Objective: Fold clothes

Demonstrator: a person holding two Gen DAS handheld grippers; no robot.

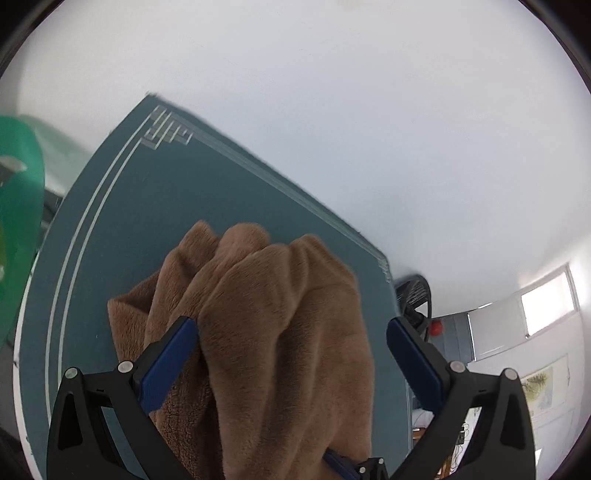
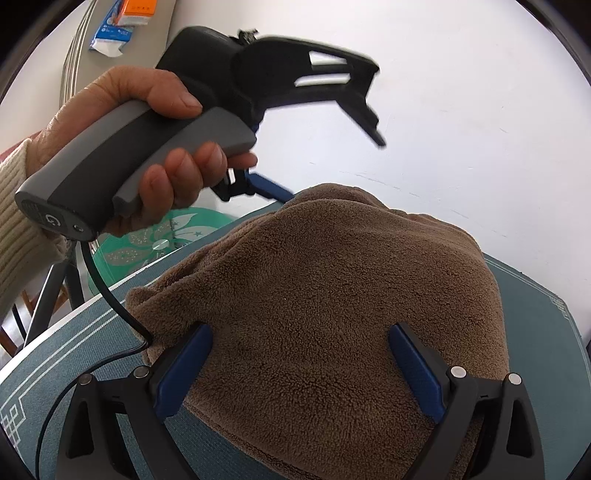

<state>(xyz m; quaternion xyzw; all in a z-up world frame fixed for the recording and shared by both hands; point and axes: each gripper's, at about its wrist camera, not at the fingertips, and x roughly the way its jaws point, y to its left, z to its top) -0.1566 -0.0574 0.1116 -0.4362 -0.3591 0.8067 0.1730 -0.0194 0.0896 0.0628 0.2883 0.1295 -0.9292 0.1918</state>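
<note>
A brown fleece garment lies bunched on a teal mat with white border lines. My right gripper is open, its blue fingers on either side of the fleece. My left gripper is also open, with the fleece bulging up between its fingers; its left finger presses against the cloth. In the right wrist view the left gripper is held by a hand above the far end of the garment, jaws apart.
The mat sits against a white wall. A green plastic stool stands beyond the mat's left edge. A black cable from the left gripper's handle trails over the mat. A shelf with boxes is at upper left.
</note>
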